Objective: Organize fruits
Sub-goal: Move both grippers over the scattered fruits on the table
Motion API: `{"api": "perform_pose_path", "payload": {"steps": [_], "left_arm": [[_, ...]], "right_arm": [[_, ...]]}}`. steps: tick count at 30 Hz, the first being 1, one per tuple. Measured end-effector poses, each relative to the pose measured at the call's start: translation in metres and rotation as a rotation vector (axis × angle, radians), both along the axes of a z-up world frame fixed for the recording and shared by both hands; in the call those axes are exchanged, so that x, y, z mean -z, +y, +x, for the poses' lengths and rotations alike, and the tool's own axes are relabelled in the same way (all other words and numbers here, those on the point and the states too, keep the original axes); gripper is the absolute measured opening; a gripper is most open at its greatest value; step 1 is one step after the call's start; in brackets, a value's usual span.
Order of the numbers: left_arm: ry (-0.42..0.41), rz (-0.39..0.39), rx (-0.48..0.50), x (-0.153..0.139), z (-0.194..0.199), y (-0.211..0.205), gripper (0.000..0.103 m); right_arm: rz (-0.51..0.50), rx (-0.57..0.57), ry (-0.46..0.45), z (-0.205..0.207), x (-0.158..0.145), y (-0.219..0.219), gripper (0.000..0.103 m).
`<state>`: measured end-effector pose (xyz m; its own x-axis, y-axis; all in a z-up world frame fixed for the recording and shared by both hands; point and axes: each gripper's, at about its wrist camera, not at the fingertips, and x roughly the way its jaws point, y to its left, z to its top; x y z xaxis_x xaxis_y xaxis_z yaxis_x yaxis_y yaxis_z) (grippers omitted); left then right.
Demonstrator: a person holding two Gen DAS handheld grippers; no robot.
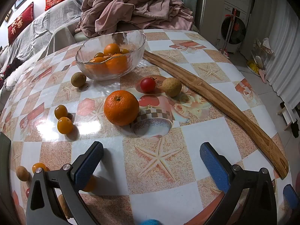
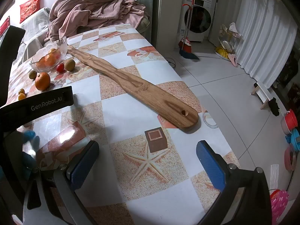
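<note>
A glass bowl [image 1: 110, 56] at the back of the table holds several oranges and small yellow fruits. Loose on the tablecloth lie a big orange [image 1: 121, 107], a red cherry tomato [image 1: 148, 84], two brown round fruits [image 1: 172, 86] [image 1: 78, 79], and two small yellow fruits [image 1: 61, 111] [image 1: 65, 125]. More small fruits [image 1: 38, 167] lie by my left fingers. My left gripper [image 1: 151, 161] hangs open and empty over the cloth, nearer than the orange. In the right wrist view my right gripper [image 2: 148, 161] is open and empty too, with the bowl [image 2: 49, 56] far off at the upper left.
A long wooden board [image 1: 211, 97] [image 2: 142, 88] runs diagonally along the right side of the table. A pink blanket [image 1: 135, 5] is heaped on a sofa behind the table. The table edge [image 2: 211, 116] drops to a tiled floor with washing machines, a dustpan and toys.
</note>
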<state>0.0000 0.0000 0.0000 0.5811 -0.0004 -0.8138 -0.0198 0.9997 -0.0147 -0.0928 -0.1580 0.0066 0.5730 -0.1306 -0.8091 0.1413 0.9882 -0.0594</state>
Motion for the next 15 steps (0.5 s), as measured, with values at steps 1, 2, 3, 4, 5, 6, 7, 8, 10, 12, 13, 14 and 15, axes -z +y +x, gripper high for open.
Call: {"api": "perform_pose_path", "payload": {"steps": [1,2,3,4,5,6,7,8,10,12,13,14,15], "left_arm": [[0.000,0.000,0.000,0.000,0.000,0.000,0.103],[0.000,0.001,0.000,0.000,0.000,0.000,0.103],[0.001,0.003,0.004,0.000,0.000,0.000,0.103],[0.009,0.006,0.014,-0.001,0.001,0.000,0.103],[0.028,0.006,0.024,-0.002,0.002,0.000,0.103],[0.054,0.004,0.034,-0.003,0.003,0.001,0.103],[0.069,0.000,0.043,-0.007,0.002,0.003,0.103],[0.066,-0.006,0.051,-0.013,0.001,0.006,0.103],[0.032,-0.007,0.056,-0.032,-0.004,0.015,0.103],[-0.001,0.002,0.060,-0.052,-0.007,0.026,0.103],[-0.010,0.002,0.060,-0.061,-0.010,0.033,0.103],[-0.016,0.003,0.055,-0.071,-0.014,0.043,0.103],[-0.017,-0.003,0.049,-0.076,-0.019,0.054,0.103]], "right_arm": [[-0.006,0.000,0.001,0.000,0.000,0.000,0.103],[-0.003,0.000,-0.001,0.000,0.000,0.000,0.103],[-0.003,0.000,-0.002,0.000,0.000,0.000,0.103],[-0.003,0.000,0.002,0.000,0.000,0.000,0.103],[-0.005,-0.002,0.011,0.001,0.000,0.001,0.103],[-0.007,-0.007,0.030,0.003,-0.001,0.001,0.103],[-0.006,-0.013,0.057,0.005,-0.002,0.001,0.103],[-0.005,-0.017,0.086,0.008,-0.003,0.001,0.103],[-0.011,-0.023,0.142,0.016,-0.003,0.003,0.103],[-0.026,-0.039,0.177,0.019,-0.006,0.007,0.103],[-0.034,-0.047,0.182,0.019,-0.008,0.010,0.103],[-0.037,-0.060,0.186,0.019,-0.011,0.014,0.103],[-0.030,-0.073,0.189,0.017,-0.017,0.018,0.103]]}}
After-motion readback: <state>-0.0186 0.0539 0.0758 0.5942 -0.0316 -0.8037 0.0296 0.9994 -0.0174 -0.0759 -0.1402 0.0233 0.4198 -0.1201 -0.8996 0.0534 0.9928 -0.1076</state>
